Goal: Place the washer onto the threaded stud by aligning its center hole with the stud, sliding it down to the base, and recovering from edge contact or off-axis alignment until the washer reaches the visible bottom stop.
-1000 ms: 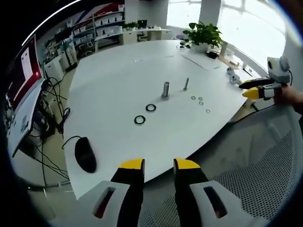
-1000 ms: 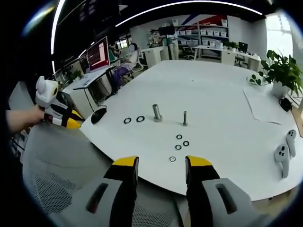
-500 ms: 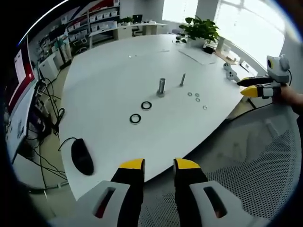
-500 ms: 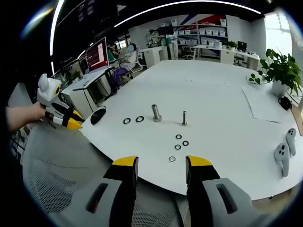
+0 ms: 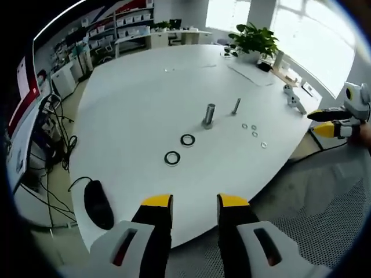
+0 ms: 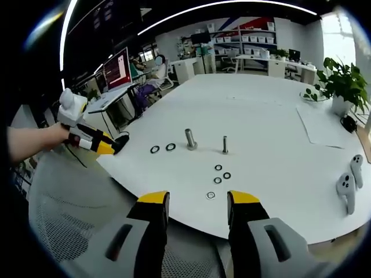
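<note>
- Left gripper (image 5: 194, 201): jaws apart, nothing between them, held off the near edge of the worktop (image 5: 139, 98). In the right gripper view it comes in from the left, in a hand (image 6: 35, 142).
- Right gripper (image 6: 197, 198): jaws apart and empty, off the worktop edge, facing the parts.
- Small washers (image 6: 219, 175): four lie flat in a loose cluster near the thin stud (image 6: 225, 144), one of them close to the edge. We take these as the task's pieces.
- Large rings (image 5: 179, 149): two dark rings lie flat beside the thick stud (image 5: 208, 114). Which stud each size fits we cannot tell for sure.
- Handling, as we judge it: thin, stiff, very light metal, lying flush on a smooth surface and likely to skate when nudged. We would pinch one across its outer rim, tipping it up on edge first, and leave the hole free.
- Risk, as we judge it: a light washer may cock on the threads; keep it level.
- Mouse (image 5: 95, 204) and controllers (image 6: 346, 186): well apart from the work.
</note>
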`<action>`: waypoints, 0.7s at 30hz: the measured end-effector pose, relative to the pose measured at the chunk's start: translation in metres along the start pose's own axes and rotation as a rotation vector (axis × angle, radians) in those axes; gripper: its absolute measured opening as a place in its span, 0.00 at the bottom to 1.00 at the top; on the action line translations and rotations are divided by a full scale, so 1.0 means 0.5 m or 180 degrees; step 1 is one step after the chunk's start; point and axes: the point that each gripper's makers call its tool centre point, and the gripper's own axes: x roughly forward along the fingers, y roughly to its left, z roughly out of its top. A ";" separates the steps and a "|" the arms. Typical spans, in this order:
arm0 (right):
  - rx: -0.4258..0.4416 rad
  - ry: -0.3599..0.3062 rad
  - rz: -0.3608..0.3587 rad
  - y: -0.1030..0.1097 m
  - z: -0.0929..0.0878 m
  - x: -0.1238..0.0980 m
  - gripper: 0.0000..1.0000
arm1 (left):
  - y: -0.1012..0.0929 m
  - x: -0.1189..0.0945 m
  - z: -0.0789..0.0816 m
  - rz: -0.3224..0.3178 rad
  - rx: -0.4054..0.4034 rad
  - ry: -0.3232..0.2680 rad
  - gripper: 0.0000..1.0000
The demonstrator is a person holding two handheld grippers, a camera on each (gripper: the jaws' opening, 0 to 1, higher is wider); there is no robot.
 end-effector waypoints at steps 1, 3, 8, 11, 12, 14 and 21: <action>-0.0011 0.0007 0.0003 0.001 -0.001 0.000 0.42 | 0.003 0.006 0.003 -0.0012 -0.0064 -0.0009 0.30; -0.0016 0.0004 0.0000 0.000 -0.001 0.000 0.42 | 0.006 0.016 0.007 -0.0043 -0.0138 -0.0012 0.29; -0.0008 0.0000 0.0021 0.001 0.000 0.001 0.42 | 0.006 0.044 0.010 -0.0123 -0.0300 0.0057 0.27; -0.0016 -0.0004 0.0016 0.001 0.001 0.001 0.42 | 0.005 0.059 0.014 -0.0129 -0.0334 0.0072 0.28; -0.0007 -0.0006 0.0011 0.001 0.001 0.001 0.42 | 0.005 0.067 0.012 -0.0129 -0.0329 0.0107 0.28; 0.0018 -0.0006 0.0006 -0.001 0.001 0.000 0.42 | 0.005 0.077 0.007 -0.0125 -0.0299 0.0179 0.29; 0.0044 0.0022 -0.0034 -0.007 -0.004 0.000 0.42 | -0.004 0.111 0.002 -0.0148 -0.0380 0.0259 0.30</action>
